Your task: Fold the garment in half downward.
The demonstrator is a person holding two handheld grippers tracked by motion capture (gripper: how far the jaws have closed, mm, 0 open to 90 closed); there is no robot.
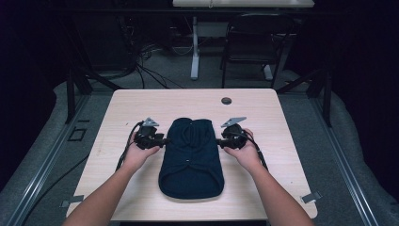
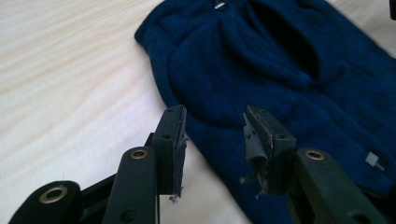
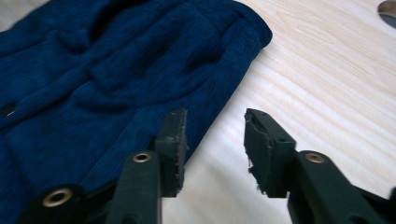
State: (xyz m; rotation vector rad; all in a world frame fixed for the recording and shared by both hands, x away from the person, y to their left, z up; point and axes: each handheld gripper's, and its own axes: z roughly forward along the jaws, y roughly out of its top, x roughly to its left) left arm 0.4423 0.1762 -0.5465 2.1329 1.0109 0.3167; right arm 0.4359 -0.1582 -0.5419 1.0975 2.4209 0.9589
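Note:
A dark navy knitted garment (image 1: 190,157) lies folded in the middle of the light wooden table (image 1: 141,103), its rounded end toward the person. My left gripper (image 1: 165,140) sits at the garment's left edge, pointing right at it. In the left gripper view the jaws stand open over the edge of the blue knit (image 2: 261,60), gripping nothing. My right gripper (image 1: 218,141) sits at the garment's right edge, pointing left. Seen in the right gripper view, its jaws are open, with the knit's edge (image 3: 116,70) just in front and bare wood between them.
A round cable hole (image 1: 226,100) is set in the table's far right part. A small button (image 2: 219,5) shows on the garment. Beyond the table stand a dark chair (image 1: 251,42) and a white desk leg (image 1: 194,47), with cables on the floor.

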